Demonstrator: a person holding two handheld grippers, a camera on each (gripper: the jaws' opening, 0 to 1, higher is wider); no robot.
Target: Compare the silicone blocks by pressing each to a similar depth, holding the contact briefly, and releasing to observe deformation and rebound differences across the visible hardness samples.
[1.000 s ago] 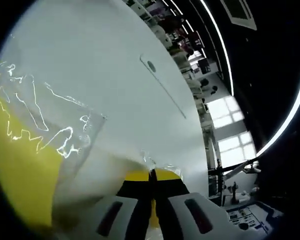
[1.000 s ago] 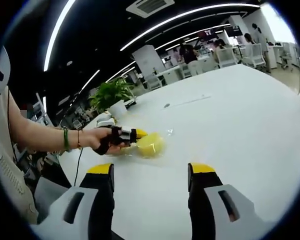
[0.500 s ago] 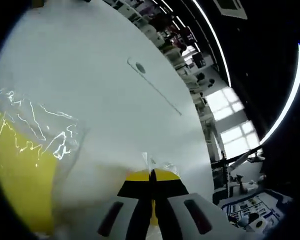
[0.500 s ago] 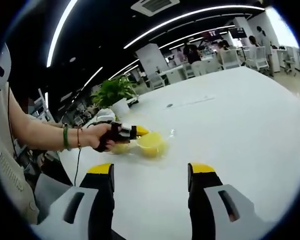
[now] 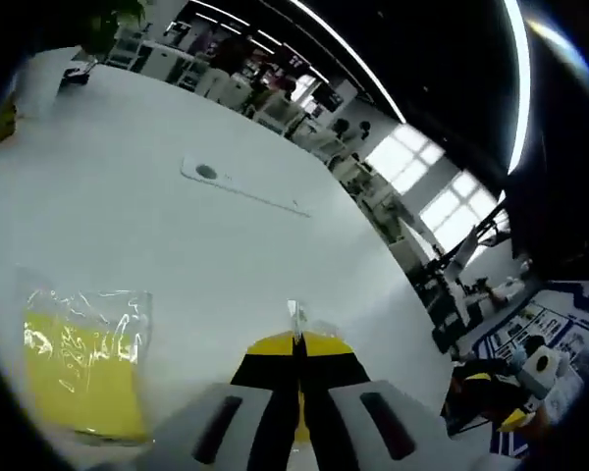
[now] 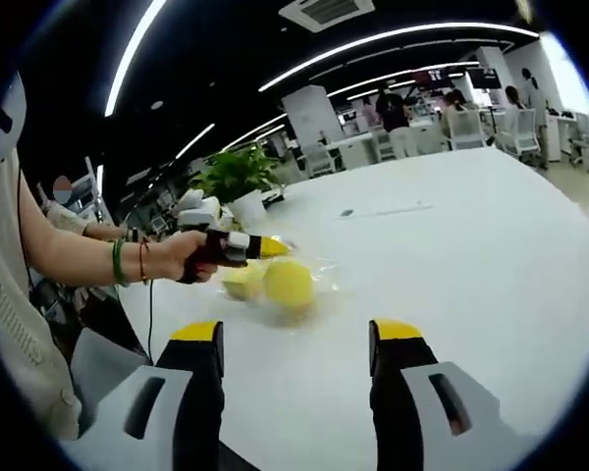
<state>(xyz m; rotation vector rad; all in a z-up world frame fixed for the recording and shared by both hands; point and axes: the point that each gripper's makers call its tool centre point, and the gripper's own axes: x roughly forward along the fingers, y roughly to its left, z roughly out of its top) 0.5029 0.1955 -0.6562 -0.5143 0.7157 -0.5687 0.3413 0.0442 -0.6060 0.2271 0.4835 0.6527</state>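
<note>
My left gripper (image 5: 296,343) is shut, with a scrap of clear plastic film (image 5: 294,316) pinched between its yellow tips. A yellow silicone block (image 5: 83,378) in a clear bag lies on the white table (image 5: 226,245) to the left of its jaws. In the right gripper view a hand holds the left gripper (image 6: 271,247) just above two yellow blocks (image 6: 290,283) wrapped in the clear bag. My right gripper (image 6: 296,334) stands open over the table's near part, well short of the blocks, with nothing between its jaws.
A potted plant (image 6: 238,177) in a white pot stands at the table's far left. A small round cable port (image 6: 346,211) sits in the tabletop beyond the blocks. A person's arm and body fill the left side. Office desks and chairs lie behind.
The left gripper view has rolled and pulled back, so the bagged yellow block looks smaller and farther off. The left gripper stays shut on the film. My right gripper has held still and open.
</note>
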